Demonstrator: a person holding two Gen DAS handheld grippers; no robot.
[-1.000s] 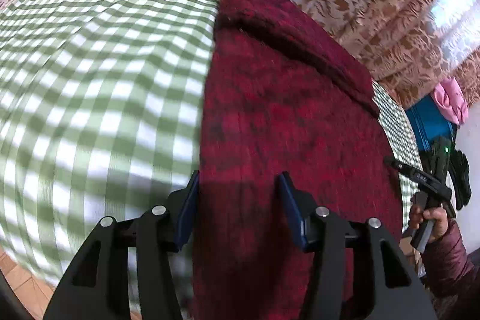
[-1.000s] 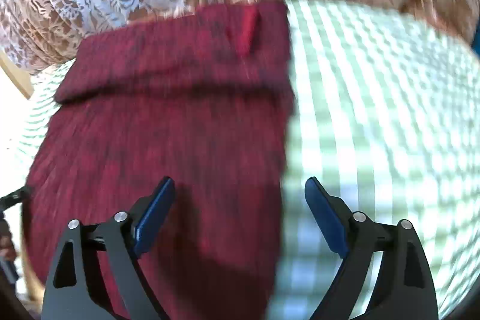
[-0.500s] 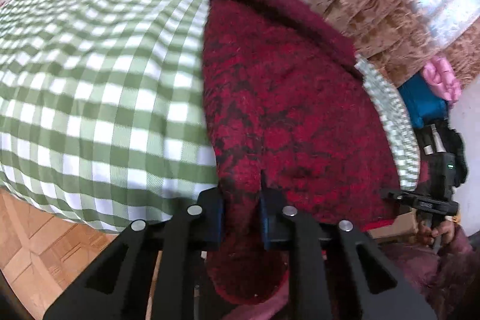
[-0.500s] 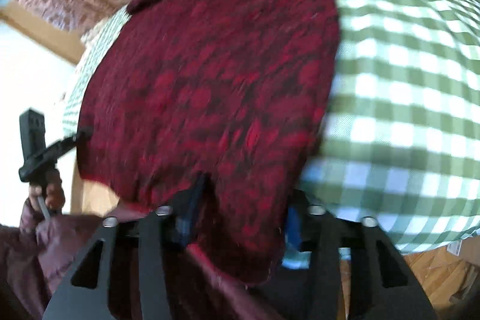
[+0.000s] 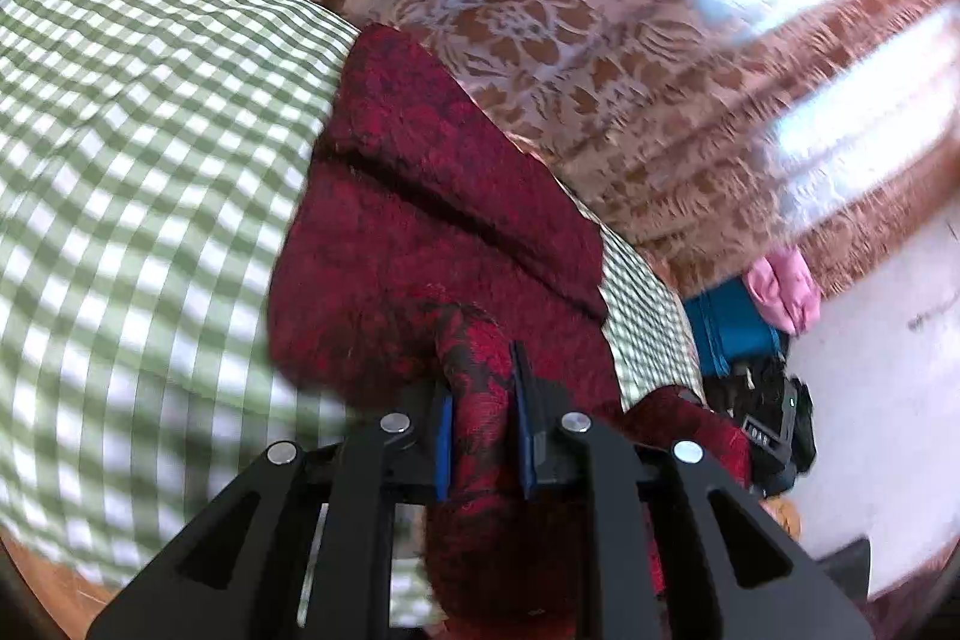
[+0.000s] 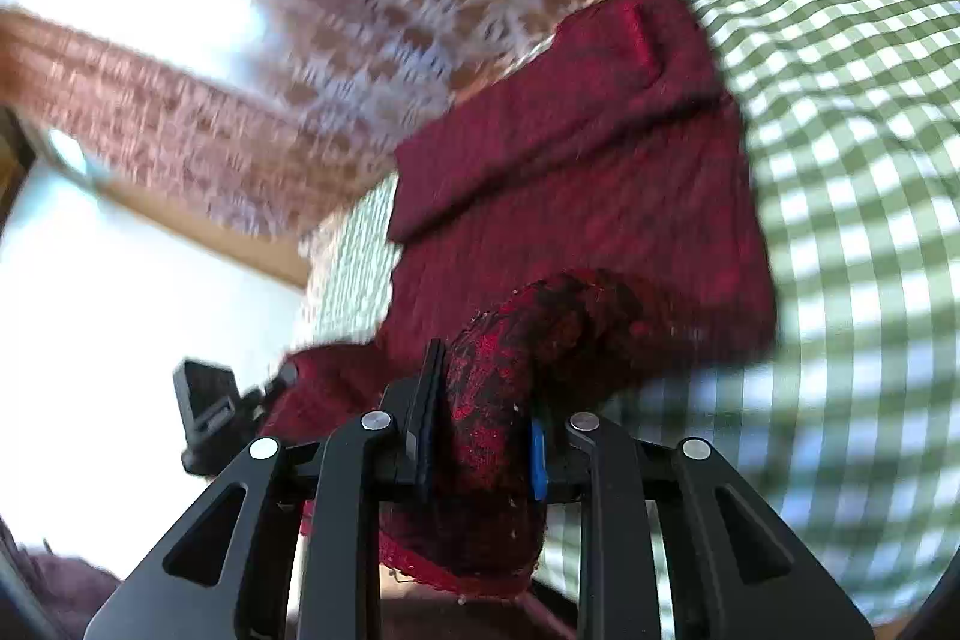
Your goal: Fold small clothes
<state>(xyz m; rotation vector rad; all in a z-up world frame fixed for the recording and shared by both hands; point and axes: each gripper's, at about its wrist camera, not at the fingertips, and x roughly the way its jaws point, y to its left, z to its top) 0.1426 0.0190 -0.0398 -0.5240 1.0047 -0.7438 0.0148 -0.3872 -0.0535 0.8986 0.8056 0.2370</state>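
Dark red fuzzy knit garment is pinched at its near corners: the left tongs have just closed on one bunched corner, the right tongs on the other, both raised off the green-and-white checked desk cloth. Beyond them the garment lies flat, its far edge already turned over. The main fold looks only begun; carrying the near hem across remains.

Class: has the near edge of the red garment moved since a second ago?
Yes. The red garment near edge, flat on the checked cloth before, is now pinched in the left gripper and right gripper and raised off the cloth.
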